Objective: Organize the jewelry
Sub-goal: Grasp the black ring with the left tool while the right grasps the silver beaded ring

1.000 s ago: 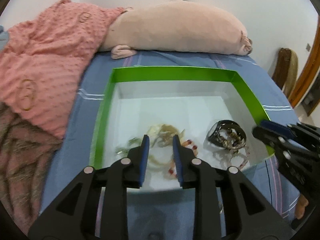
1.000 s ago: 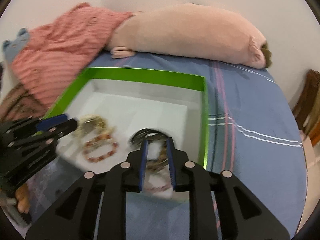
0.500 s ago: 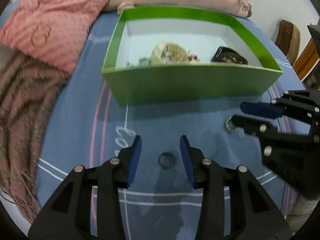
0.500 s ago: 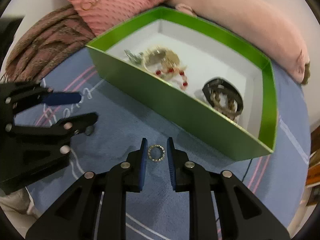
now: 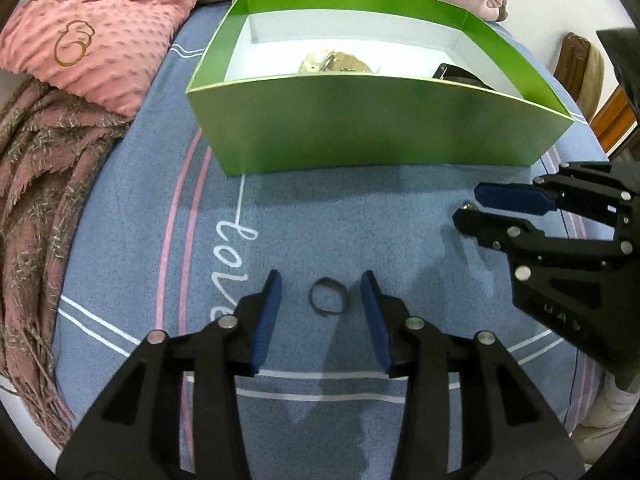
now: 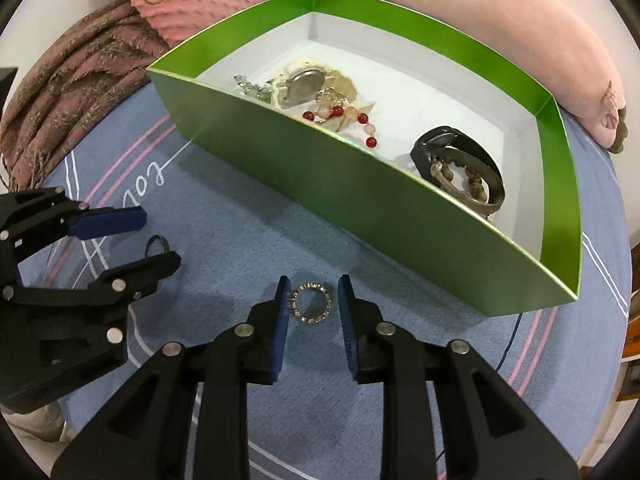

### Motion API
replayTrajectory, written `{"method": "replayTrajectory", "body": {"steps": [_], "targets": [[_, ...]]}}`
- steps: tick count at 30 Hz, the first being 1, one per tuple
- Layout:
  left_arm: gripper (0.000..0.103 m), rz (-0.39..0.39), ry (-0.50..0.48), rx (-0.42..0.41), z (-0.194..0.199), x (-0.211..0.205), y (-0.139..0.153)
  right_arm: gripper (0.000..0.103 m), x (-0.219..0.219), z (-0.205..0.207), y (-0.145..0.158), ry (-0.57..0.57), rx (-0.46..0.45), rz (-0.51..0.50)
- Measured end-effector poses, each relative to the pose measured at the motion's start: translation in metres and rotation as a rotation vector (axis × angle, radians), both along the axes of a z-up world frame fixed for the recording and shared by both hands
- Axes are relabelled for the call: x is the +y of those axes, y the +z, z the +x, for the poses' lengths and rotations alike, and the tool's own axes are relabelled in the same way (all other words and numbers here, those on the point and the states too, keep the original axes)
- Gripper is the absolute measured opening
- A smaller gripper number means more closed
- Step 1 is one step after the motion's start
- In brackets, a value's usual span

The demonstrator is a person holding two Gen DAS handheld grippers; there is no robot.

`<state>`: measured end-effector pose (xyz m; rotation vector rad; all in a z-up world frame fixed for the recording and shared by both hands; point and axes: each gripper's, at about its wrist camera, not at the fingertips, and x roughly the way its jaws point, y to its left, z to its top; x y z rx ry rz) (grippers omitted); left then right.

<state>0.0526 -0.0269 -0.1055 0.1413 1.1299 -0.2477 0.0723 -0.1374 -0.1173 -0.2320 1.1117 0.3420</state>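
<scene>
A dark ring (image 5: pixel 329 297) lies flat on the blue bedsheet, between the blue pads of my left gripper (image 5: pixel 321 278). Its jaws are closing, and neither pad touches the ring. A studded silver ring (image 6: pixel 311 303) lies between the pads of my right gripper (image 6: pixel 314 282), whose jaws are opening with a small gap on each side. Behind both stands the green box (image 5: pixel 376 128), white inside. It holds a pale watch (image 6: pixel 304 86), red and pink beads (image 6: pixel 352 116) and dark bangles (image 6: pixel 460 164). Each gripper shows in the other's view: my right gripper (image 5: pixel 469 206) and my left gripper (image 6: pixel 160 238).
A pink dotted blanket (image 5: pixel 104 36) and a brown fringed throw (image 5: pixel 44 184) lie at the left. A pink plush pillow (image 6: pixel 480 28) runs along behind the box. The sheet has pink and white stripes and a white script word (image 5: pixel 232 256). A thin dark cable (image 6: pixel 510 336) trails near the box's right corner.
Both grippers came down from above the box's inside to the sheet in front of it. Each now straddles a ring. The left jaws stand wider than a second ago.
</scene>
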Motion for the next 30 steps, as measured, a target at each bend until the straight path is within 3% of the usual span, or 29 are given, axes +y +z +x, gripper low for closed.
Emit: {"method": "replayTrajectory", "body": {"steps": [5, 18, 30], "targets": [[0.019, 0.000, -0.008, 0.003, -0.003, -0.004, 0.002, 0.024, 0.000, 0.001, -0.004, -0.011, 0.009, 0.008], [0.019, -0.017, 0.007, -0.017, -0.004, -0.007, 0.007, 0.021, -0.007, -0.001, 0.003, -0.036, 0.012, 0.035], [0.019, -0.100, 0.033, -0.147, -0.040, -0.023, 0.030, 0.021, -0.008, -0.009, 0.014, -0.045, -0.036, -0.017]]}}
